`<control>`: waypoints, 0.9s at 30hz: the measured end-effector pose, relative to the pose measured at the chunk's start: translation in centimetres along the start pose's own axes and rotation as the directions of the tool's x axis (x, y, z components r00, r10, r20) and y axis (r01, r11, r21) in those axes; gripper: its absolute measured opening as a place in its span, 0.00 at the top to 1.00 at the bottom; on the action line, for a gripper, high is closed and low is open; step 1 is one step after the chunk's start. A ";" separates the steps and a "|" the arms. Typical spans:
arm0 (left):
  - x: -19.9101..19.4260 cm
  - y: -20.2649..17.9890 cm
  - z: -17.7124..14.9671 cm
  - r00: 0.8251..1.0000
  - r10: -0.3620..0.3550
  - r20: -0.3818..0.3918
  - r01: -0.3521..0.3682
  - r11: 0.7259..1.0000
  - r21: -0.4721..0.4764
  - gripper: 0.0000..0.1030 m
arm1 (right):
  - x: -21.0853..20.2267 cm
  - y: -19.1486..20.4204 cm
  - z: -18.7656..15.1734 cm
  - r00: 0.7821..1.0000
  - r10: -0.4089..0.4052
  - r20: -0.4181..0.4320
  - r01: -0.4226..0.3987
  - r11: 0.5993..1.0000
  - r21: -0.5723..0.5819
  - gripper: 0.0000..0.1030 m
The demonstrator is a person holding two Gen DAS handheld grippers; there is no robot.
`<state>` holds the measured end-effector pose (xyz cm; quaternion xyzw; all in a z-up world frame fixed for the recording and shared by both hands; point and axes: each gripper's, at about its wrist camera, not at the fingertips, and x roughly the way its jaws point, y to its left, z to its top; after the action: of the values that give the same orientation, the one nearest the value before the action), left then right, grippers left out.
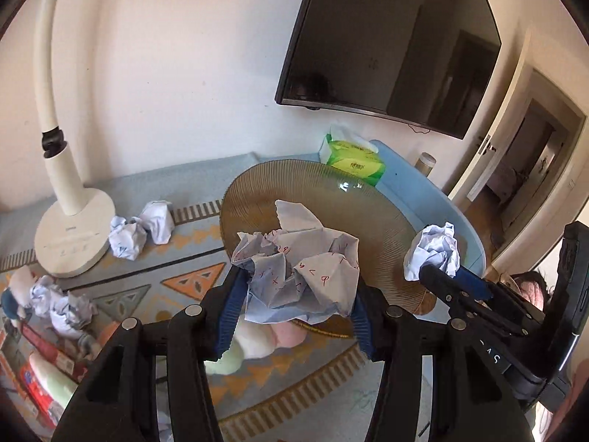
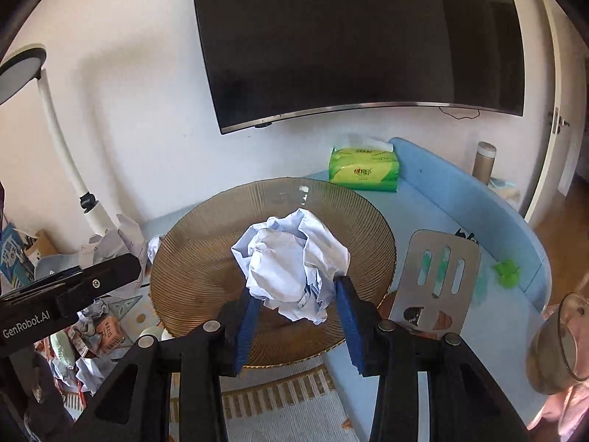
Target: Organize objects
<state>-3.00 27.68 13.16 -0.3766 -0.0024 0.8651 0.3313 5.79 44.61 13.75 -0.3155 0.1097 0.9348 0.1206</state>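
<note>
Left wrist view: a scribbled paper wad [image 1: 300, 276] is clamped in the left tongs [image 1: 294, 294] over the plate [image 1: 257, 199]. Beyond, a plain wad [image 2: 291, 261] is clamped in the right tongs [image 2: 294, 294] above the same plate.

paper wads [image 1: 300, 276] [image 2: 292, 269]: crumpled, white | above ribbed amber plate [image 2: 206, 258]

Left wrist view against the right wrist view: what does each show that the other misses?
Only the left wrist view shows the lamp base and two paper balls beside it. Only the right wrist view shows the slotted spatula and lamp head. Both show the ribbed plate, tissue pack, TV, and each pair of tongs gripping crumpled paper.
</note>
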 end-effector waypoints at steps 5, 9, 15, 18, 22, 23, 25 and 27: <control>3.4 0.7 0.9 0.999 0.002 -0.034 -0.003 1.000 -0.011 0.17 | 0.9 -0.4 -0.1 0.997 -0.043 0.065 0.045 0.999 -0.029 0.21; 0.4 2.4 0.1 1.000 -0.017 -0.002 0.017 0.999 -0.033 0.17 | 0.6 0.5 0.8 0.987 -0.032 0.155 0.039 0.998 -0.046 0.07; -8.4 5.3 -3.5 0.994 0.050 0.094 -0.047 0.998 -0.034 0.12 | 4.6 3.9 2.4 0.956 -0.087 0.282 0.127 0.984 -0.127 0.00; -12.0 7.6 -5.8 0.988 0.100 0.120 -0.094 0.994 -0.059 0.05 | 7.7 5.0 2.4 0.943 -0.175 0.285 0.233 0.955 -0.185 0.00; -15.0 11.5 -9.0 0.969 0.225 0.106 -0.212 0.970 -0.118 0.05 | 7.6 5.4 2.4 0.940 -0.187 0.284 0.251 0.946 -0.207 0.00; -15.5 12.4 -9.8 0.965 0.242 0.097 -0.228 0.964 -0.138 0.05 | 7.2 5.4 2.4 0.944 -0.188 0.270 0.248 0.946 -0.208 0.00; -16.6 14.4 -11.3 0.959 0.271 0.087 -0.252 0.950 -0.185 0.05 | 6.3 5.1 2.0 0.954 -0.175 0.243 0.226 0.953 -0.202 0.00; -17.9 16.3 -12.7 0.952 0.297 0.079 -0.272 0.934 -0.230 0.05 | 5.8 4.9 1.3 0.957 -0.167 0.237 0.217 0.954 -0.207 0.00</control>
<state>4.88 1.51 11.54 -0.3576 -0.0605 0.9183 0.1589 -0.85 41.24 11.86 -0.2328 -0.0449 0.9537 0.1851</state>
